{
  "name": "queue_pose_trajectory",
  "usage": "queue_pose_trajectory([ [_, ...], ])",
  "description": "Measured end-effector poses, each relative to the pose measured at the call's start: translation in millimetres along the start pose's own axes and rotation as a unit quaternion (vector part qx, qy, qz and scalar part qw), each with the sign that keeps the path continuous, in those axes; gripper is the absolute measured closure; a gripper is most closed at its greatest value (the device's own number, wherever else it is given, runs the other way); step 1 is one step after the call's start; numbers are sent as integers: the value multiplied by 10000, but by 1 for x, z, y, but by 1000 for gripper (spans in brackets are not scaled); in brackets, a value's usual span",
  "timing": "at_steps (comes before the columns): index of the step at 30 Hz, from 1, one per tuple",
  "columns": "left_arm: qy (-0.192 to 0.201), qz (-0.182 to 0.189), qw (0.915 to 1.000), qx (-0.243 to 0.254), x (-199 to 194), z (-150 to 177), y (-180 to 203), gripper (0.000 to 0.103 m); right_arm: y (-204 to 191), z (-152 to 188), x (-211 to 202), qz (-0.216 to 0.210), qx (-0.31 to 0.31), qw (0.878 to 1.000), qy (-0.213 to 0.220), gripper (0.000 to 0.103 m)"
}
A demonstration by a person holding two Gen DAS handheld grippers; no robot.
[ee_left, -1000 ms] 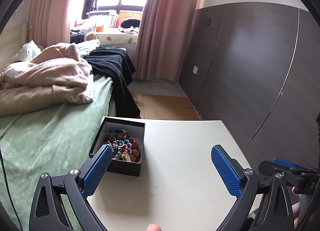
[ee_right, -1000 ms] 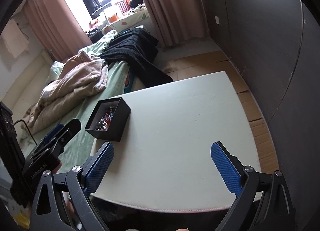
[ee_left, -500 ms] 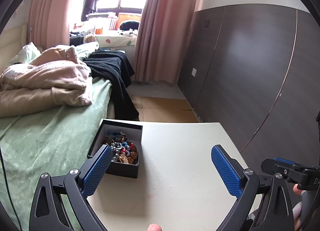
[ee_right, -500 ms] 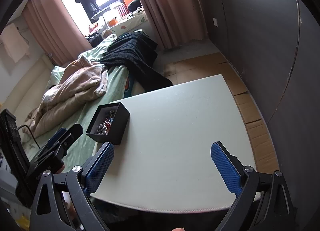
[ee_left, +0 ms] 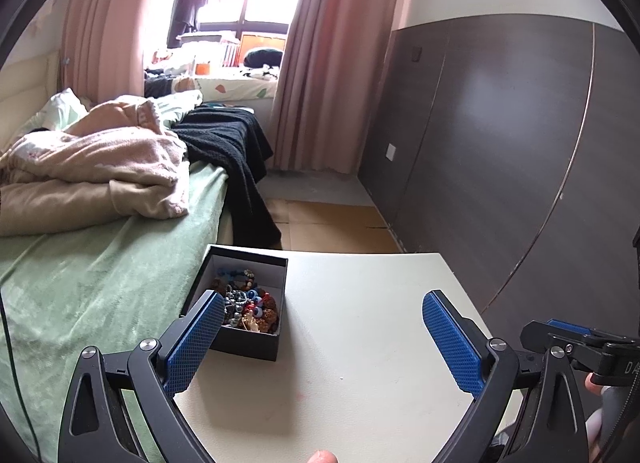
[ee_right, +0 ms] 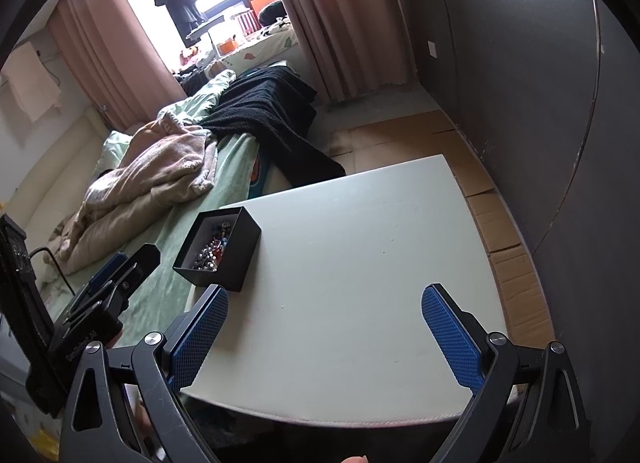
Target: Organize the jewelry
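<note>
A small open black cardboard box [ee_left: 245,305] heaped with tangled multicoloured beaded jewelry [ee_left: 248,305] sits at the left edge of a pale off-white rectangular desk [ee_left: 360,343], on the side that runs along a bed with a green blanket [ee_left: 92,283]. The box's outer wall stands right at that edge, and the rest of the desktop is bare in both views. The left claw [ee_left: 320,339] hangs low over the near part of the desk with its blue textured pads spread wide and nothing between them; the box lies just ahead and to its left, partly hidden behind the left-hand pad. The right claw [ee_right: 324,337] is likewise spread wide and empty, held higher and further back near the desk's front edge, with the box well ahead and to its left.

The likeliest trouble from here appears to be the box itself: so close to the edge, a sideways nudge from a pad could tip it onto the bed and scatter the beads. The tangle poses a second risk, since pinching one strand may drag several others out with it. Individual pieces are too small and knotted to tell apart, so choosing a clean grip point looks difficult. A dark knitted throw [ee_left: 236,151] and a crumpled beige blanket [ee_left: 100,167] lie further up the bed.
</note>
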State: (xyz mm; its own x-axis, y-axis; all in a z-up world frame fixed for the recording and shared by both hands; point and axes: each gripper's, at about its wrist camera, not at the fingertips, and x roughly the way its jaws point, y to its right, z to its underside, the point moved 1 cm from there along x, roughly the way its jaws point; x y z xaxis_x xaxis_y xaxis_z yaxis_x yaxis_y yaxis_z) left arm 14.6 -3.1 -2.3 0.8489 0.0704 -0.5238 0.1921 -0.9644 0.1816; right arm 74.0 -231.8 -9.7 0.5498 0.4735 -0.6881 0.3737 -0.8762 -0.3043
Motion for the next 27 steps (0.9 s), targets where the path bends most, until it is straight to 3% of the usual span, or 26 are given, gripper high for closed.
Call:
queue_pose_trajectory([
  [27,45,-10,10000,0,-4,-1,2,4,-1,-2,-3,20,-43,10000,25,5],
])
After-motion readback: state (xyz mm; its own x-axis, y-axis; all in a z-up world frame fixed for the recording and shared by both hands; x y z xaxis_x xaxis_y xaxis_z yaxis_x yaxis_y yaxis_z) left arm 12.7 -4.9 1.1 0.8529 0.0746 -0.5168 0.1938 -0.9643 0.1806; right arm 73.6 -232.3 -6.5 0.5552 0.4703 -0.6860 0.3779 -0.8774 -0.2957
